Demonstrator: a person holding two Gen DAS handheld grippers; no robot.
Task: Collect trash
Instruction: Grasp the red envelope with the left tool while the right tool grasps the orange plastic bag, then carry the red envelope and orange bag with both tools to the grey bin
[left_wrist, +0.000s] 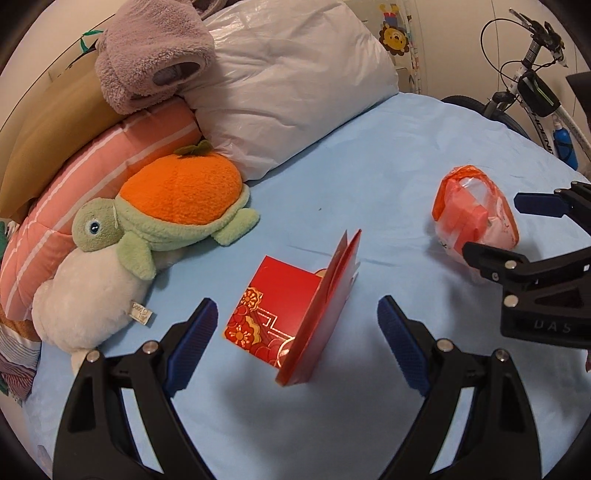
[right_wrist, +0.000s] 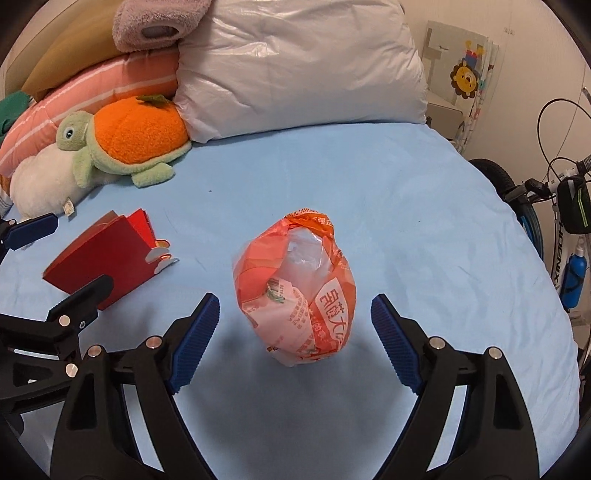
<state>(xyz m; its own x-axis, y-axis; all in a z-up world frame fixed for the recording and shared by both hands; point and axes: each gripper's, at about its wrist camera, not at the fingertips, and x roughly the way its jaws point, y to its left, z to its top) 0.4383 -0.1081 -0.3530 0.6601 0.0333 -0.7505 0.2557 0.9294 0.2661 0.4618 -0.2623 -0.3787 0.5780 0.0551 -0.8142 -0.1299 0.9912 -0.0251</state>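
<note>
Crinkly orange-and-clear plastic is what my right gripper (right_wrist: 293, 341) faces: a knotted bag of rubbish (right_wrist: 295, 291) stands on the pale blue sheet (right_wrist: 406, 206) straight ahead of it, roughly midway between the two blue pads (right_wrist: 195, 343) and just beyond their tips. These jaws are spread wide with nothing touching them, the bag inside their line but not yet within reach. My left gripper (left_wrist: 295, 343) is just as wide and empty, and the red folded card (left_wrist: 295, 314) sits ahead of it between the fingers, one leaf flat on the sheet, the other standing up on edge. To do this well, I judge I should carry each gripper forward and down until the pads flank the thing, then close low on the bag's full belly, not on the loose knot, which would likely slip. For the card, I'd catch the upright leaf, since the flat one offers no edge. The grippers sit near each other, the right one's fingers showing at the far right of my left view, so I'd keep them from crossing. Ahead of the card and to its left lie the turtle plush (left_wrist: 173, 218) and pillows (left_wrist: 295, 81); the open sheet around both pieces leaves fair room, and the bed's edge falls away to the right, towards the bicycle (right_wrist: 561, 229).
</note>
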